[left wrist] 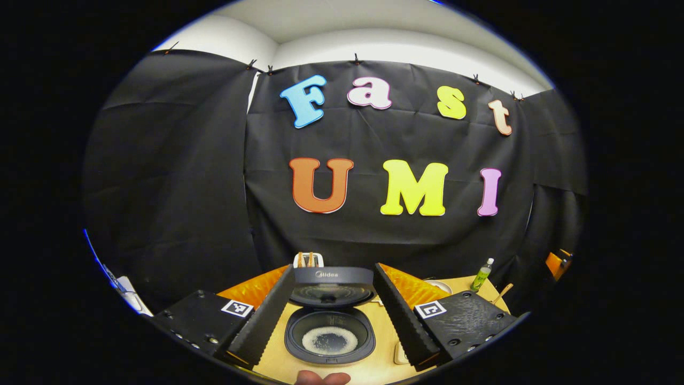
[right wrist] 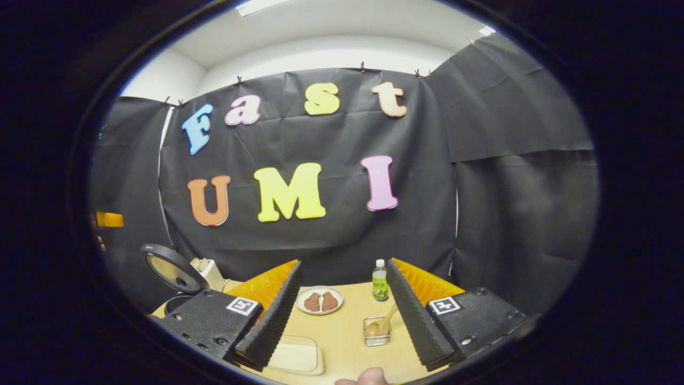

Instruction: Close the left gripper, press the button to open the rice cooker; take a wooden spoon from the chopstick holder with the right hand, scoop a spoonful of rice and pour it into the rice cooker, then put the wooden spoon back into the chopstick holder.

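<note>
Both my grippers, left and right, gape wide, holding nothing; rice cooker lid up, "Midea" legible, wooden spoon resting in its glass holder.

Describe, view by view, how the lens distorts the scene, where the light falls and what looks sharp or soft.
Left gripper view: fisheye bending curves the wall's top edge; ceiling light is bright above; the open rice cooker is sharp, the rice inside brightly lit. Right gripper view: same barrel curve; the table is evenly lit, the bottle and plate crisp, the cooker's lid stretched near the edge.
</note>
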Demonstrator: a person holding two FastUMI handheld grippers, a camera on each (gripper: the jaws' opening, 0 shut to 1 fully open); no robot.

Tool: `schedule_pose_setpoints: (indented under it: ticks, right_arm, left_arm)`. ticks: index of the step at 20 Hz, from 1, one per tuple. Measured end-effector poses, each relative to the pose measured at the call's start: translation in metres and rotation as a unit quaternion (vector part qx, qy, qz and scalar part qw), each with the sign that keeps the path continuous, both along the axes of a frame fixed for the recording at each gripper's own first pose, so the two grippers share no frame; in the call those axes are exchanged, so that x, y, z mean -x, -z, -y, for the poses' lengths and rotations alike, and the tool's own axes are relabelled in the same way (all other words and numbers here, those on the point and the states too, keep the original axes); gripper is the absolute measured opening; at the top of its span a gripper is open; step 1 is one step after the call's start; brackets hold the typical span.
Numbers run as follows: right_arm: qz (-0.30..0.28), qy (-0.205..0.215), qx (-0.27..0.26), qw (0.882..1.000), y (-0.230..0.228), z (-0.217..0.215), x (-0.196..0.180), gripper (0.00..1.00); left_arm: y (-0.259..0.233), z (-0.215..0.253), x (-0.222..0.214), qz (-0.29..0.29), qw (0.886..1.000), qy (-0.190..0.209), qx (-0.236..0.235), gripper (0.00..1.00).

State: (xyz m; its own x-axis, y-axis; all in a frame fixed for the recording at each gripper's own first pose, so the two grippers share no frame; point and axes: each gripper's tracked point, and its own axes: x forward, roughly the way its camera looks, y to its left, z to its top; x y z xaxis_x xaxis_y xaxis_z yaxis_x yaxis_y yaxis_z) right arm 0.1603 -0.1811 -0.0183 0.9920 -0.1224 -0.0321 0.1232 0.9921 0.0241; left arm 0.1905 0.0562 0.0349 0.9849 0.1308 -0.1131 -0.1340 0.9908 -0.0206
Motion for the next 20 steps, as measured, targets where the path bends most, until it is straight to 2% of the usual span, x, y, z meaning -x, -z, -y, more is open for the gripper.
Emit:
schedule_pose_setpoints:
  ticks: [5, 10, 17, 20]
  right_arm:
    - [0.004, 0.023, 0.009, 1.000, 0.002, -0.010, 0.049, 1.00]
    - [-0.012, 0.059, 0.008, 0.998, 0.020, -0.001, 0.089, 0.99]
    - [-0.012, 0.121, 0.041, 0.992, 0.019, 0.018, 0.137, 1.00]
    - [-0.010, 0.134, 0.061, 0.989, 0.015, 0.020, 0.152, 1.00]
  left_arm:
    - [0.002, -0.011, -0.053, -0.027, 0.999, 0.012, 0.017, 0.95]
    - [0.022, -0.037, -0.093, -0.060, 0.998, -0.005, 0.014, 0.95]
    - [0.065, -0.043, -0.126, -0.124, 0.992, 0.002, -0.012, 0.95]
    - [0.077, -0.042, -0.131, -0.139, 0.990, 0.008, -0.025, 0.95]
